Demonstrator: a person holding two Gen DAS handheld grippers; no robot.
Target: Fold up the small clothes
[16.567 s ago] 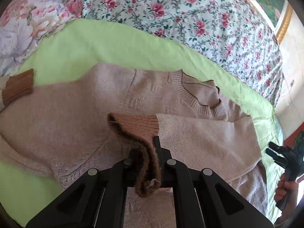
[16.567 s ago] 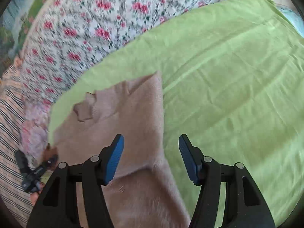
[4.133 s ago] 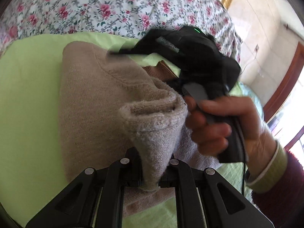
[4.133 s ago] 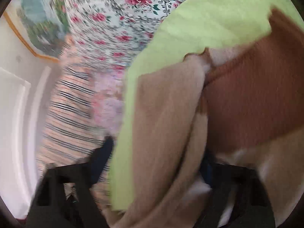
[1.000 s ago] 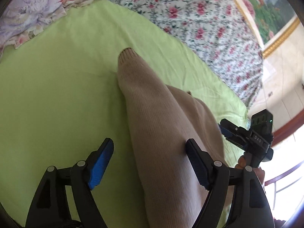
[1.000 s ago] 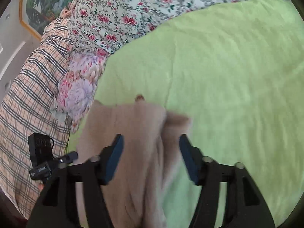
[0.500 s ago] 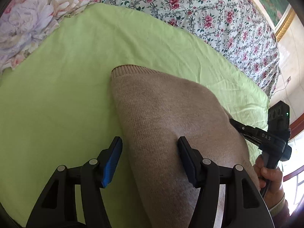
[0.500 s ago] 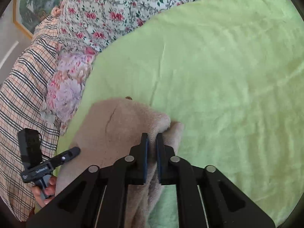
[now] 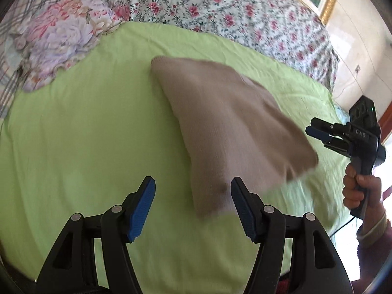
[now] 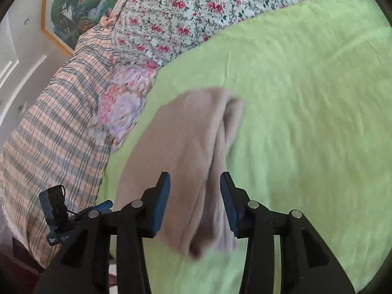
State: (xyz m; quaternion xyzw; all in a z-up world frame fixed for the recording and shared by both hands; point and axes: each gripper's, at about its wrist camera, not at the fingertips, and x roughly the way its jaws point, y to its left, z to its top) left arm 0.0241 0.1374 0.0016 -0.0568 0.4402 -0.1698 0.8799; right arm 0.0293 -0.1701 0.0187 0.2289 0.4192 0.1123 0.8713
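Observation:
A folded beige knit sweater (image 9: 220,127) lies on the green sheet (image 9: 73,147). My left gripper (image 9: 193,204) is just short of its near corner. Its jaws are opening, and the corner lies loose by the right pad (image 9: 241,205), not pinched. In the right wrist view the sweater (image 10: 183,152) runs between the blue pads of my right gripper (image 10: 194,203). These jaws are opening too, and neither pad presses the cloth. In the left wrist view the right gripper (image 9: 316,128), held by a hand (image 9: 355,188), hovers off the sweater's right corner.
A rose-print quilt (image 9: 220,5) covers the bed beyond the sheet. A purple flowered pillow (image 9: 61,44) and a plaid blanket (image 10: 49,134) lie to the left. The bed's edge and a tiled wall (image 9: 355,49) are at the right. A painting (image 10: 73,5) hangs behind.
Half a second ago the right gripper was shut on the sweater's edge; it has let go and stands apart. Both grippers have drawn back, so the sweater lies farther ahead.

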